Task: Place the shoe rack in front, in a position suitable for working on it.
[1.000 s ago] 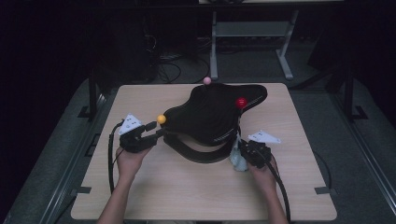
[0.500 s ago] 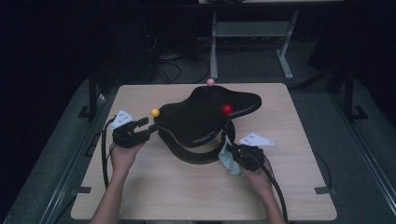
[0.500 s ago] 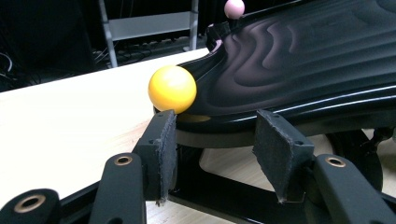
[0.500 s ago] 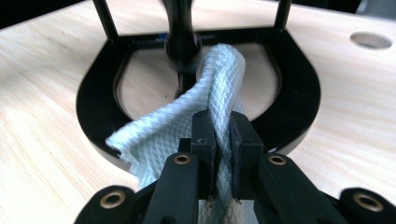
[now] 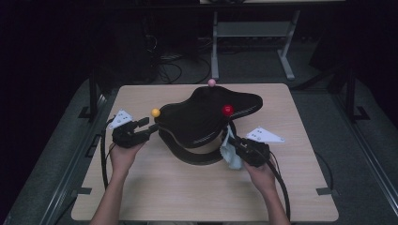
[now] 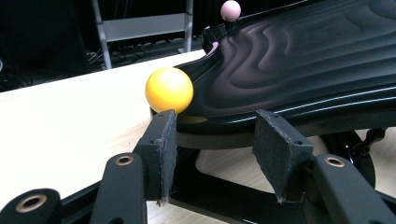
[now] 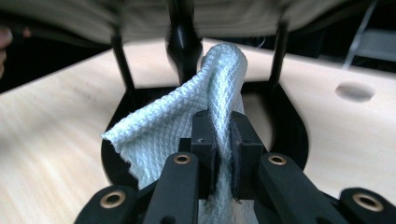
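While the high view looks down on the tabletop [image 5: 187,197], a black wavy tray [image 5: 206,115] on a black looped stand [image 5: 197,157] sits near the middle of it, tipped up off the wood. A yellow ball [image 5: 156,112] sits at the tray's left tip, a red ball [image 5: 228,110] on the tray's top toward its right side, and a pink ball [image 5: 211,82] at its far edge. The left hand-held gripper [image 5: 149,127] reaches in at the tray's left end, just below the yellow ball. The right hand-held gripper [image 5: 233,140] comes in at the tray's near right edge with a white cloth [image 5: 231,152] hanging from it, close under the red ball.

From the left hand-held gripper view, the two jaws stand partly open, one pad [image 6: 166,149] just under the yellow ball [image 6: 169,90] and the other further along the tray's rim [image 6: 243,123]. The rim lies past the pads, and whether they press on it I cannot tell. The pink ball [image 6: 230,10] shows at the tray's far edge.

From the right hand-held gripper view, the jaws are closed tight on the white cloth [image 7: 187,121], which is pinched between the pads and rises in a fold toward the underside of the tray [image 7: 196,14], among the stand's thin posts [image 7: 122,60].
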A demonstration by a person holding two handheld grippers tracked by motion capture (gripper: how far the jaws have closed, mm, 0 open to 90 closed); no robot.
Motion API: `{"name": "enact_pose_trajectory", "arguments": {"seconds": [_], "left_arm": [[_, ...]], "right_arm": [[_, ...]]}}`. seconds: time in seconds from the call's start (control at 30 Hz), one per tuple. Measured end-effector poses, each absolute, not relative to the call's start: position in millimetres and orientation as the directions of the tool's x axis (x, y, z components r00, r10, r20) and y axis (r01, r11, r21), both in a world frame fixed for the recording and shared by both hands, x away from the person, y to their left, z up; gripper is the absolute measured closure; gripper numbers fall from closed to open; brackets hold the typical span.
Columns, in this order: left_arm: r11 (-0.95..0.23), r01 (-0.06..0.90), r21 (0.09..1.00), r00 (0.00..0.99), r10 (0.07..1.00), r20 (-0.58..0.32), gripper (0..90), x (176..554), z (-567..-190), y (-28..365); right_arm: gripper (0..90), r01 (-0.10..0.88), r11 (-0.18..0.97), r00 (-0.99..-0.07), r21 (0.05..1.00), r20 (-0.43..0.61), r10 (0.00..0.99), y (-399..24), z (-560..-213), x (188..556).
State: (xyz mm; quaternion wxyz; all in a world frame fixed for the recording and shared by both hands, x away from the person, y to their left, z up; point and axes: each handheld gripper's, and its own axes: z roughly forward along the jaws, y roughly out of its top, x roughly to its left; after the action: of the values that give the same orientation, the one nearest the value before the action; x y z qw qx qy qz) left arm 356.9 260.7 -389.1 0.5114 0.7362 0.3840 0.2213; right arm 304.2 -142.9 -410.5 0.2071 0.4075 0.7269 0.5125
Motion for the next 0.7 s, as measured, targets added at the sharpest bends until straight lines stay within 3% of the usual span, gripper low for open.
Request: {"name": "enact_pose_trajectory", "arguments": {"seconds": [0.13, 0.37, 0.7], "left_arm": [[-0.193, 0.33, 0.924, 0.618, 0.784, -0.057, 49.0, 356, -389, 258], [-0.194, 0.316, 0.929, 0.632, 0.773, -0.053, 49.4, 355, -387, 256], [-0.194, 0.31, 0.931, 0.652, 0.756, -0.06, 48.5, 354, -387, 255]], "right_arm": [[82.2, 0.392, 0.177, -0.576, 0.903, 0.091, 0.813, -139, -419, 304], [82.1, 0.3, 0.147, -0.574, 0.942, 0.056, 0.817, -141, -379, 300], [82.0, 0.392, 0.168, -0.571, 0.904, 0.096, 0.815, -137, -419, 302]]}}
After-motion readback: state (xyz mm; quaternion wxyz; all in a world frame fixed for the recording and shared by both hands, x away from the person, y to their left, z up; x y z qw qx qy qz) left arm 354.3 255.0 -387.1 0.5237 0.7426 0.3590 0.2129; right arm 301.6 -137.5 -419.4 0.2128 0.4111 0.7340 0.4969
